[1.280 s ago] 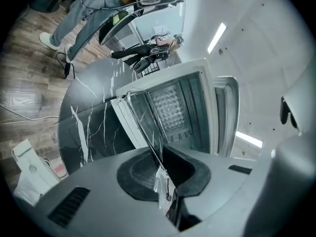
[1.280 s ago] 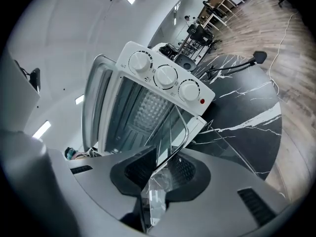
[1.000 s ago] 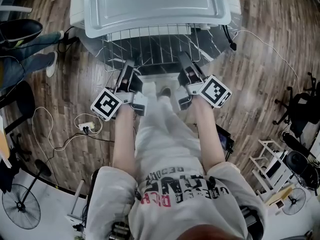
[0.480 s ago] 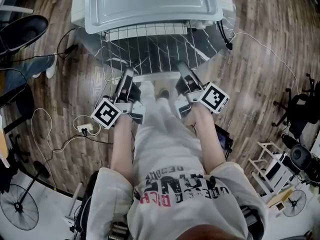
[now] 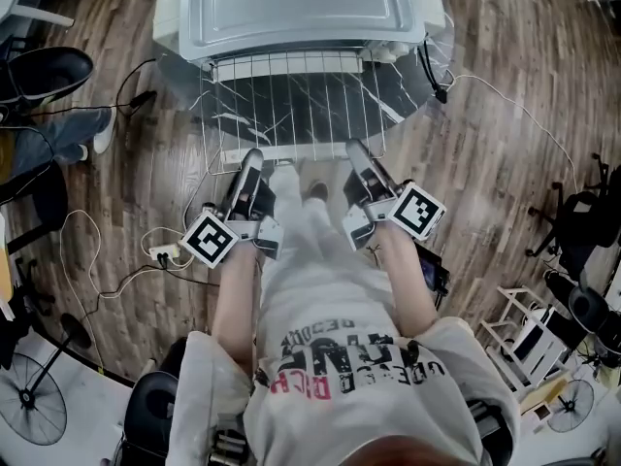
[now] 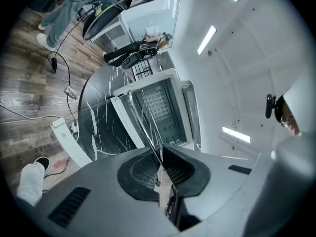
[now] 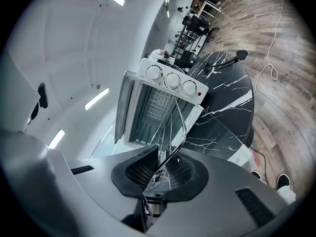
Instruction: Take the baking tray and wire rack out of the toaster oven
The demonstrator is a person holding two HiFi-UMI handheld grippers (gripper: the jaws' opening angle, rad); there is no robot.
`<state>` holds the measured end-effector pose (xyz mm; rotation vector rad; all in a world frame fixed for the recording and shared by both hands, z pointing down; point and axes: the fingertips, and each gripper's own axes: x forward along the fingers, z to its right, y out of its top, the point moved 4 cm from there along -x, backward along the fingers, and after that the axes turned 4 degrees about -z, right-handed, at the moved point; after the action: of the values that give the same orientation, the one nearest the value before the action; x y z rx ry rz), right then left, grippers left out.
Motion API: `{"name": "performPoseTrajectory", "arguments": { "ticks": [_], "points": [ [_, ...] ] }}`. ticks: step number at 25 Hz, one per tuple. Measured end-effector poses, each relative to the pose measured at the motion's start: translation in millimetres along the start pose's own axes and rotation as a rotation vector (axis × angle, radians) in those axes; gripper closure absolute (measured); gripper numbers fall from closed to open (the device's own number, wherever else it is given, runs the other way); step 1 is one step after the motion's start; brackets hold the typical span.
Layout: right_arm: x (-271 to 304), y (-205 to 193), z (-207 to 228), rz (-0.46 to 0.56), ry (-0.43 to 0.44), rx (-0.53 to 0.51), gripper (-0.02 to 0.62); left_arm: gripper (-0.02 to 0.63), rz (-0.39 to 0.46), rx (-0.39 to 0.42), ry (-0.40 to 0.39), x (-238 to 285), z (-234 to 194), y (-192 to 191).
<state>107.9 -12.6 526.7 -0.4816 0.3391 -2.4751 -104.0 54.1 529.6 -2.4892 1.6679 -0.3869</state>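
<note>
Left gripper (image 6: 160, 158) had its jaws pressed together on the front wire of the wire rack (image 5: 291, 105), the thin rail running straight between the two black pads. Right gripper (image 7: 160, 166) pinched the same front wire further along; its jaws had just been closing, with the wire between its pads. In the head view, each gripper pointed away from the person's body, with its marker cube toward the outside, and the person's light trouser legs (image 5: 310, 260) showed between them.

The rack lay roughly level above the black marble table (image 5: 419, 78). Its gripped front rail was near the table's near edge and its parallel wires ran back toward the far side. The rack's far end reached the front opening of the white toaster oven (image 5: 301, 8). Whether that end was still inside could not be told. The oven stood at the table's far side, and the right gripper view showed three round knobs in a row on its front.

Beyond the table's edges lay wooden floor (image 5: 505, 163), with cables trailing across it on both sides.
</note>
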Motion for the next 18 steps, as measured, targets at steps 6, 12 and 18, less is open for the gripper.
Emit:
{"name": "performPoseTrajectory", "arguments": {
  "ticks": [6, 12, 18],
  "points": [
    [-18, -1, -18, 0.000, 0.028, -0.012, 0.558, 0.588, 0.017, 0.009, -0.021, -16, 18, -8],
    [-46, -6, -36, -0.002, 0.044, -0.016, 0.560, 0.588, 0.006, 0.053, -0.017, -38, 37, -21],
    [-61, -6, -58, 0.003, 0.083, -0.030, 0.561, 0.588, 0.013, 0.084, -0.060, -51, 68, -20]
  ]
}}
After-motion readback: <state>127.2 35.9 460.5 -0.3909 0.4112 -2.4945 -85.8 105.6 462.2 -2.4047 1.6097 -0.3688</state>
